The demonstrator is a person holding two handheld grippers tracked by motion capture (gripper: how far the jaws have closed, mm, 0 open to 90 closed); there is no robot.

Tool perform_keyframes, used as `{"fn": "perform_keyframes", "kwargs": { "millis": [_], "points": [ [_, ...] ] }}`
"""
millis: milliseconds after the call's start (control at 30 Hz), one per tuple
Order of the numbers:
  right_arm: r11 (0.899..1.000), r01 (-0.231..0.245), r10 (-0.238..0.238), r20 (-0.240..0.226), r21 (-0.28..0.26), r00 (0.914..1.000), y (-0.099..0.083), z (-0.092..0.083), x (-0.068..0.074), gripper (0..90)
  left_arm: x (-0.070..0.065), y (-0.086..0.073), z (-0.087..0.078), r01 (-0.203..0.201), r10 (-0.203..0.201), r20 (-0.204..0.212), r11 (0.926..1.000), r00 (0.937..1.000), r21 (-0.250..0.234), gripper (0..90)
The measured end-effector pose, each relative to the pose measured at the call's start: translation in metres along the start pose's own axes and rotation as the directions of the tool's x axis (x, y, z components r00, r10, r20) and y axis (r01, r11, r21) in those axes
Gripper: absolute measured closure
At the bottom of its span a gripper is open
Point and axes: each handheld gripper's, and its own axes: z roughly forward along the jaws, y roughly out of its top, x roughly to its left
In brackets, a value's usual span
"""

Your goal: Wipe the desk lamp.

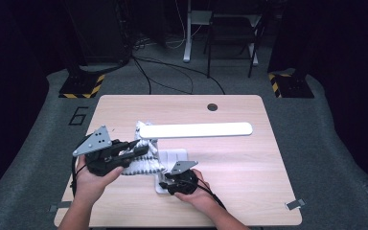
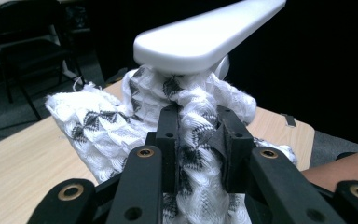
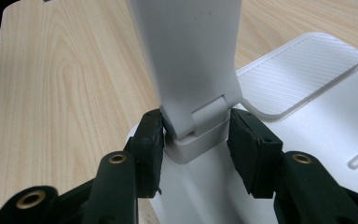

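With the left gripper (image 2: 196,140) clenched on the white cloth (image 2: 121,126) snagged under the lamp (image 1: 195,130) head, a hard tug could tip the lamp if the right gripper (image 3: 195,140), bracing its hinge, slips.

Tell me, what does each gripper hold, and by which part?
Left gripper: white patterned cloth, a bunched fold. Right gripper: white desk lamp, at its lower hinge.

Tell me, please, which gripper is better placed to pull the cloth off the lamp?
Left, probably: the left gripper is shut on the cloth under the lamp head, while the right gripper braces the hinge.
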Motion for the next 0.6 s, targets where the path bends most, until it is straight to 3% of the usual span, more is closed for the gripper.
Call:
{"fn": "perform_keyframes", "kwargs": {
  "millis": [267,467,600],
  "points": [
    [1.000,-0.004,0.004,0.001,-0.002,1.0000,0.000,0.001,0.000,55.8,-0.001,0.006,-0.001,-0.028,0.028,-0.006,0.9996,0.9996,-0.004,73.3],
    [1.000,-0.004,0.004,0.001,0.000,1.0000,0.000,0.000,0.000,56.0,0.003,-0.001,0.004,-0.008,0.008,0.017,1.0000,0.9998,0.004,73.3],
    [1.000,-0.004,0.004,-0.002,-0.001,1.0000,0.000,0.000,0.000,56.0,0.006,-0.015,0.010,0.016,-0.016,0.025,0.9997,0.9996,0.021,73.3]
  ]
}}
